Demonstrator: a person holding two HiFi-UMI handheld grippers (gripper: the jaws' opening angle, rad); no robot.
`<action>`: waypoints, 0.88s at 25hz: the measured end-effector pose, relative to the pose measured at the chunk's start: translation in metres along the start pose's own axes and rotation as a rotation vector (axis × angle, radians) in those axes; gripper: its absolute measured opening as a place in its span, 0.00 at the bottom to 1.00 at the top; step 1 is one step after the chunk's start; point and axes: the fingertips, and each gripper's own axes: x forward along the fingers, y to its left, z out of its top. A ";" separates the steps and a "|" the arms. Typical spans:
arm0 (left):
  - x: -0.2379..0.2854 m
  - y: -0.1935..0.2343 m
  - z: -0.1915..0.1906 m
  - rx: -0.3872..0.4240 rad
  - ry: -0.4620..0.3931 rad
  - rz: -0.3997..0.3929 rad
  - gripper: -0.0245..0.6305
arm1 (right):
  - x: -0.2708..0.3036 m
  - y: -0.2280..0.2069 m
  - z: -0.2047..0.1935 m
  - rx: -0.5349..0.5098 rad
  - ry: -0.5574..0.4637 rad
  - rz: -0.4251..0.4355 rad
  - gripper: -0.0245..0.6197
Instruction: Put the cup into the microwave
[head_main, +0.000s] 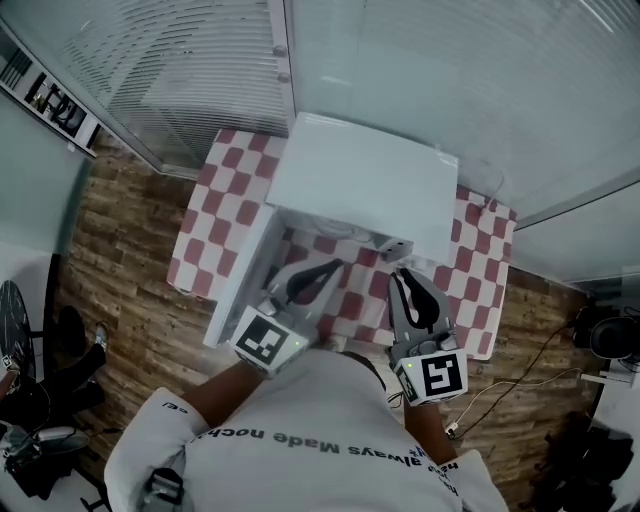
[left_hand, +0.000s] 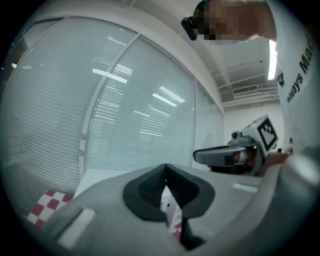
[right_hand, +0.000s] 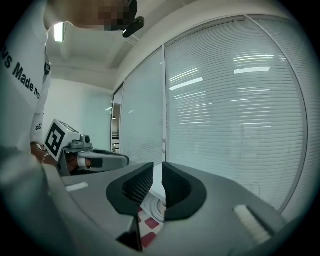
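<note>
**Base:** Head view?
**Me:** White microwave (head_main: 360, 180) on the checked worktop (head_main: 205, 215), with its door (head_main: 240, 290) swung open to the left. A small pale thing, which I take for the cup (head_main: 395, 247), sits at its front edge. The right tool (head_main: 397, 275) is just short of it, and the left tool (head_main: 336, 267) is beside the door.
**Base:** Left gripper view?
**Me:** Jaws meet at the tips, nothing between.
**Base:** Right gripper view?
**Me:** Jaws drawn to a thin slit, empty. Through it I see a round ringed shape on the checks.
</note>
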 end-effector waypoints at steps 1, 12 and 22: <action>0.000 -0.003 0.004 -0.003 -0.005 -0.003 0.04 | -0.002 0.002 0.003 -0.003 -0.002 0.004 0.12; 0.000 -0.017 0.014 -0.008 -0.004 -0.033 0.04 | -0.011 0.012 0.022 0.004 -0.035 0.026 0.11; 0.002 -0.012 0.021 -0.013 -0.017 -0.033 0.04 | -0.010 0.005 0.022 -0.017 -0.036 0.025 0.11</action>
